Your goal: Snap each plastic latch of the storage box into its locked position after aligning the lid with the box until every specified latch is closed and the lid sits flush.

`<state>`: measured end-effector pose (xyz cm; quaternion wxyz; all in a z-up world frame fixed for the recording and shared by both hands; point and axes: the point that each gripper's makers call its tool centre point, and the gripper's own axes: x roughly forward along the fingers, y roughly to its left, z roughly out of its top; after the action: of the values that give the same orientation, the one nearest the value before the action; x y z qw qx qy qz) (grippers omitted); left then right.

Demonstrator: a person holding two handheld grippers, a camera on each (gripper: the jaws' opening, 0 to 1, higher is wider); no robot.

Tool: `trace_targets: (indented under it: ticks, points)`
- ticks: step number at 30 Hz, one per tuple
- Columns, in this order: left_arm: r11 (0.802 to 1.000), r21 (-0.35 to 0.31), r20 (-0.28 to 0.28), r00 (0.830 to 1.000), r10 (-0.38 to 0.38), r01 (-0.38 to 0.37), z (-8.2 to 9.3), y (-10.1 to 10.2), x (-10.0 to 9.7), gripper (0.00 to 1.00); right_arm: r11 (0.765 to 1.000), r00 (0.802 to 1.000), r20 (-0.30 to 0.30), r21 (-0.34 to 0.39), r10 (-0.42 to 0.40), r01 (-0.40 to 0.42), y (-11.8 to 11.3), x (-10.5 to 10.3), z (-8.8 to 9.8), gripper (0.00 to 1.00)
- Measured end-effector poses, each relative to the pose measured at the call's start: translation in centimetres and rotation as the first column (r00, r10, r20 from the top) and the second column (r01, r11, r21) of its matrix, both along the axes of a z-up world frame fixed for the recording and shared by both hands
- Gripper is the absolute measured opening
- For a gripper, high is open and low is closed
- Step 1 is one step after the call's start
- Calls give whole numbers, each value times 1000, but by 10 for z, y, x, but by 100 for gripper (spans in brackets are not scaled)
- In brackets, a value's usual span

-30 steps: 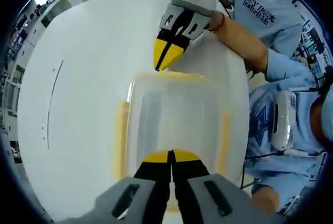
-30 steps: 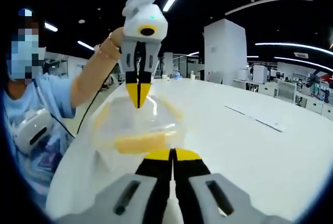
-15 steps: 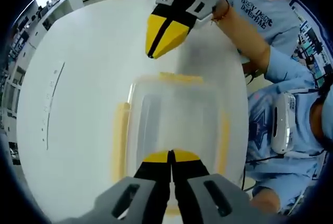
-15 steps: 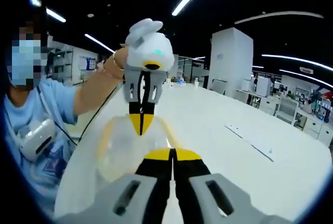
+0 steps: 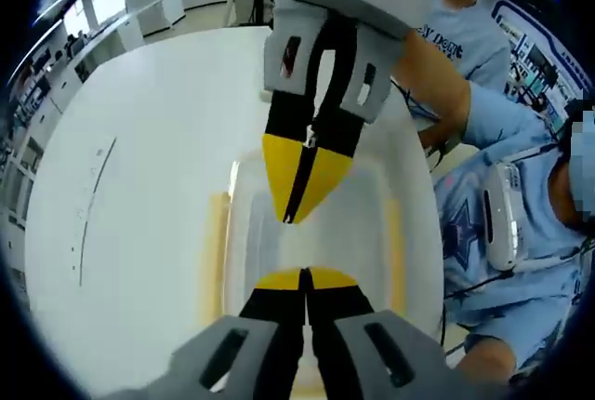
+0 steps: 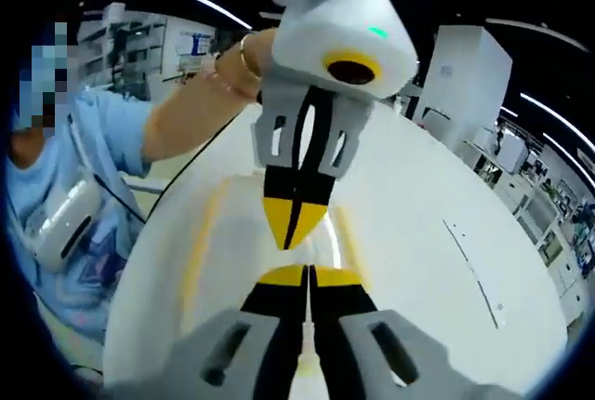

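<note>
A clear storage box (image 5: 249, 260) with its lid on lies on the white table, seen from above in the left gripper view. A yellow latch (image 5: 218, 253) runs down its left side and another yellow latch (image 5: 397, 244) down its right. My left gripper (image 5: 305, 273) is shut, low over the near end of the lid. My right gripper (image 5: 291, 218) is shut too, pointing down at the lid's middle, close to the left tips. In the right gripper view, my right gripper (image 6: 307, 273) faces my left gripper (image 6: 289, 243) tip to tip above the box (image 6: 232, 233).
The white table (image 5: 139, 186) spreads wide to the left of the box, with a thin grey line marked on it. A person in a blue shirt (image 5: 507, 223) stands tight against the table's right edge. Office desks and ceiling lights lie beyond.
My right gripper has left the far end latch and swung in over the middle of the lid, close to the left tips. The box has not moved.
</note>
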<state>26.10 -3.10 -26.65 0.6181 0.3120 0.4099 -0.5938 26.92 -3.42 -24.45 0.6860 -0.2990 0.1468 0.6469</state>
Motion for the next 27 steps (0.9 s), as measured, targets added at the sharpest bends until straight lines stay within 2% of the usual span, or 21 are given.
trace_targets:
  ticks: [3, 7, 9, 10, 15, 21, 27]
  points:
    - [999, -35, 2, 1000, -14, 14, 0, 0, -2, 0, 999, 1000, 11, -40, -5, 5, 10, -7, -3, 1]
    - [997, -75, 11, 1000, -29, 30, 1, 0, -5, 0, 990, 1000, 27, -139, 5, -1, 11, -14, -14, 1]
    - [994, -96, 24, 999, -46, 48, 1, 0, -6, 0, 987, 999, 35, -159, 13, -7, 12, -14, -17, 1]
    - [993, -104, 26, 999, -48, 50, 2, 0, -6, 0, 987, 998, 58, -158, 36, -26, 15, -13, -18, 0]
    - [987, -145, 34, 998, -58, 62, 2, 0, -5, 0, 979, 997, 65, -200, 48, -34, 12, -13, -19, 0]
    - [983, -159, 64, 995, -81, 90, 2, 1, -4, 0, 967, 995, 83, -250, 61, -38, 12, -12, -21, 0]
    - [983, -167, 97, 993, -64, 80, 3, 11, -1, 0, 959, 994, 85, -279, 64, -38, 13, -13, -22, 0]
